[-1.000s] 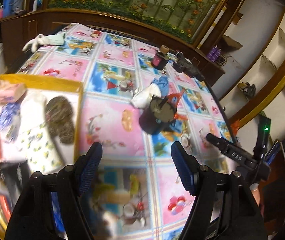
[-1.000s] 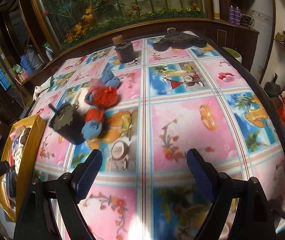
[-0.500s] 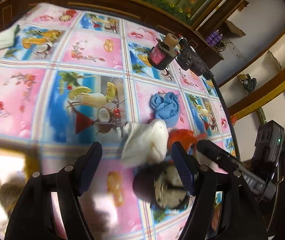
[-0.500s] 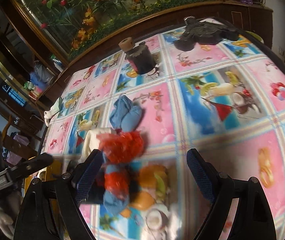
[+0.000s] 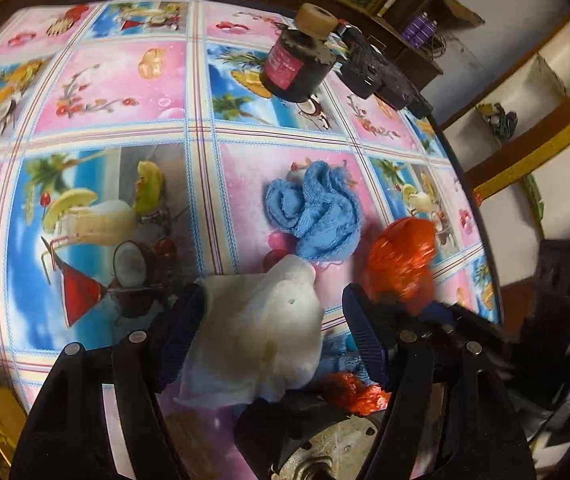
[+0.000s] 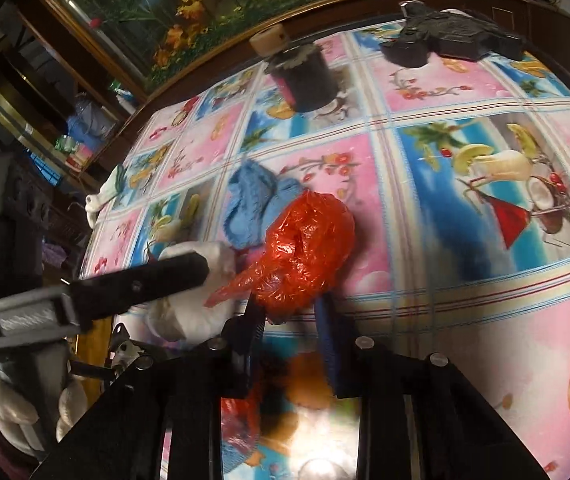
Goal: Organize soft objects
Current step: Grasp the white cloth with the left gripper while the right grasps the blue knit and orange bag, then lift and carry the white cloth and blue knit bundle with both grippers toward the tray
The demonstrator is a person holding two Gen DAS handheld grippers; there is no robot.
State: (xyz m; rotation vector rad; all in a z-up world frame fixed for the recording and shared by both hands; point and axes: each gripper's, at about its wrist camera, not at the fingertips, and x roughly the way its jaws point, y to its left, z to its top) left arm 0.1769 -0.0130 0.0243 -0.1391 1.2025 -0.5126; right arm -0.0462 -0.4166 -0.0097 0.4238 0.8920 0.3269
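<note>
— Both claws have come in over the heap of soft things since a second ago; the right claw [image 6: 291,320] has just been closing on the red plastic bag [image 6: 305,252].
— Is it gripping?
— Yes, its jaws pinch the bag's lower end. The left claw [image 5: 275,334] stands spread, with the white cloth [image 5: 261,336] between its fingers; whether the pads touch it I cannot tell.
— And the blue one?
— The blue towel [image 5: 315,212] lies crumpled on the table [image 5: 125,92], just beyond the white cloth and beside the bag, toward the far edge. A dark jar [image 5: 297,68] stands nearer that far edge, well apart from the heap.
</note>
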